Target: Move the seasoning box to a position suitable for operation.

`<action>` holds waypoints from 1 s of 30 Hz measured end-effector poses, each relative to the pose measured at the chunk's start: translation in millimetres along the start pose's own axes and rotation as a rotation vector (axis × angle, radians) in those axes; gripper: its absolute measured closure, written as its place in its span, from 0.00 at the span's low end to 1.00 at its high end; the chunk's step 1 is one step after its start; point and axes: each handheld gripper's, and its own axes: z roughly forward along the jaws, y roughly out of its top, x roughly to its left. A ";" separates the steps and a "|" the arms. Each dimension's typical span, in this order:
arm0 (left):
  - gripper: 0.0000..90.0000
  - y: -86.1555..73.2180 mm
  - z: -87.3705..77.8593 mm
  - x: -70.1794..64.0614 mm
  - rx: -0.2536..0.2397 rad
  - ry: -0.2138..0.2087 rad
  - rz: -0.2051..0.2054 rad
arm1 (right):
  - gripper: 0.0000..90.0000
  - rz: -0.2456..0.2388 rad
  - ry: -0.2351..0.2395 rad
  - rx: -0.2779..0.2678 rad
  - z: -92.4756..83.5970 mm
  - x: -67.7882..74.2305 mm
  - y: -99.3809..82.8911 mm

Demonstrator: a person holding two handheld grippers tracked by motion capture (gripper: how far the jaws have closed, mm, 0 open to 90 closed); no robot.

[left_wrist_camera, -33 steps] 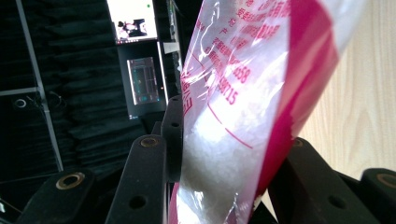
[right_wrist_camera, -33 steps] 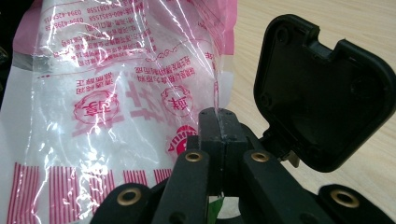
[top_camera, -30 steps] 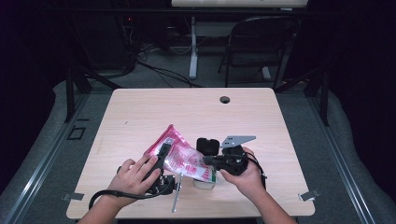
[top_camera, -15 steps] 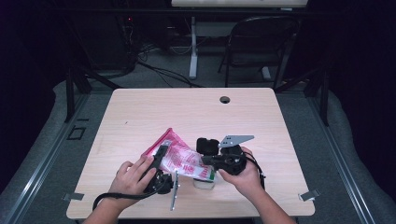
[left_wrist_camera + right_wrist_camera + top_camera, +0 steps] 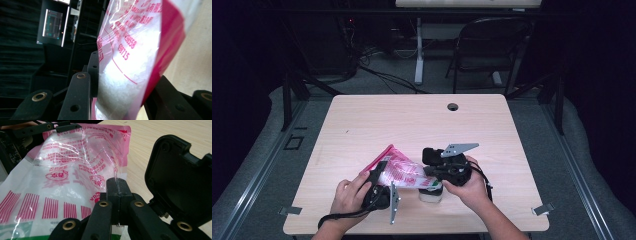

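both hands rest low on the near part of the wooden table (image 5: 362, 125), forearms coming in from the near edge. the left hand (image 5: 349, 197) lies flat, knuckles up, with the left gripper (image 5: 381, 172) pointing away and to the right; its grey plate stands on edge just right of the hand and its cable loops back toward the near edge. the right hand (image 5: 469, 187) wraps the right gripper (image 5: 426, 171) from the right, pointing it left toward the other hand, grey plate tilted above.

between them lies a pink and clear plastic bag of white grains (image 5: 399, 170), its pink corner aimed at the far left. in the left gripper view the bag (image 5: 130, 62) sits between the partly parted jaws, which press on its sides. in the right gripper view the jaws are fully together, pinching a thin edge of the bag (image 5: 62, 182), and an open black hinged lid (image 5: 180, 182) stands just right of them. a small white container (image 5: 431, 192) stands under the right gripper near the near edge.

the far half of the table is bare apart from a round cable hole (image 5: 453, 106); open wood lies on the left and right sides too. the hands work close to the near edge.
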 end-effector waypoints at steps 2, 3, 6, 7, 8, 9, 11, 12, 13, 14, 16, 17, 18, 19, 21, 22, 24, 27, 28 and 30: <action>0.76 -2.0 0.0 -0.4 0.005 -0.012 -0.019 | 1.00 -0.001 0.003 0.005 0.9 0.8 0.6; 0.76 -3.2 0.4 -0.2 0.000 -0.016 -0.035 | 1.00 -0.003 0.005 0.003 1.3 1.0 0.7; 0.76 -4.4 1.3 0.9 0.001 -0.023 -0.050 | 1.00 -0.005 0.006 0.003 2.7 2.0 1.7; 0.76 -4.8 1.5 1.1 0.000 -0.025 -0.055 | 1.00 -0.004 0.007 0.003 2.8 2.0 2.1; 0.77 -5.1 1.5 1.3 -0.002 -0.028 -0.060 | 1.00 -0.002 0.007 0.006 2.6 2.2 2.8; 0.77 -5.1 1.5 1.3 -0.002 -0.028 -0.060 | 1.00 -0.002 0.007 0.006 2.6 2.2 2.8; 0.77 -6.3 1.2 3.1 -0.009 -0.040 -0.075 | 1.00 -0.004 0.009 0.001 2.4 2.8 3.8; 0.77 -6.4 1.0 3.6 -0.009 -0.044 -0.081 | 1.00 -0.003 0.009 -0.003 2.1 3.1 4.1; 0.77 -6.5 1.0 4.0 -0.012 -0.052 -0.095 | 1.00 -0.003 0.009 -0.004 1.8 3.3 4.3; 0.77 -6.5 0.9 4.3 -0.013 -0.055 -0.096 | 1.00 -0.002 0.009 -0.007 1.5 3.5 4.5; 0.77 -6.4 0.9 4.2 -0.016 -0.065 -0.109 | 1.00 -0.001 0.011 -0.008 0.5 2.8 4.9; 0.77 -6.2 1.1 4.0 -0.019 -0.074 -0.119 | 0.99 0.001 0.010 -0.013 0.2 2.6 4.9; 0.77 -6.2 1.2 3.7 -0.025 -0.078 -0.126 | 0.98 0.005 0.011 -0.021 -0.1 2.3 5.1; 0.77 -6.1 1.2 3.5 -0.028 -0.082 -0.130 | 0.97 0.008 0.012 -0.024 -1.2 2.1 5.5; 0.77 -6.1 1.2 3.8 -0.032 -0.084 -0.134 | 0.96 0.007 0.011 -0.027 -2.1 2.2 5.9; 0.77 -6.7 1.5 3.5 -0.046 -0.100 -0.168 | 0.95 0.005 0.012 -0.027 -3.5 2.5 7.0; 0.77 -7.6 1.8 4.8 -0.050 -0.114 -0.181 | 0.95 0.000 0.009 -0.032 -4.6 3.4 8.5; 0.77 -8.6 2.1 6.8 -0.056 -0.124 -0.198 | 0.93 -0.007 0.002 -0.043 -6.5 5.0 10.3; 0.77 -9.0 2.0 7.8 -0.060 -0.125 -0.202 | 0.92 -0.008 0.003 -0.046 -7.3 5.3 10.8; 0.77 -9.7 1.8 8.6 -0.063 -0.132 -0.209 | 0.89 -0.004 0.001 -0.061 -8.2 6.3 11.4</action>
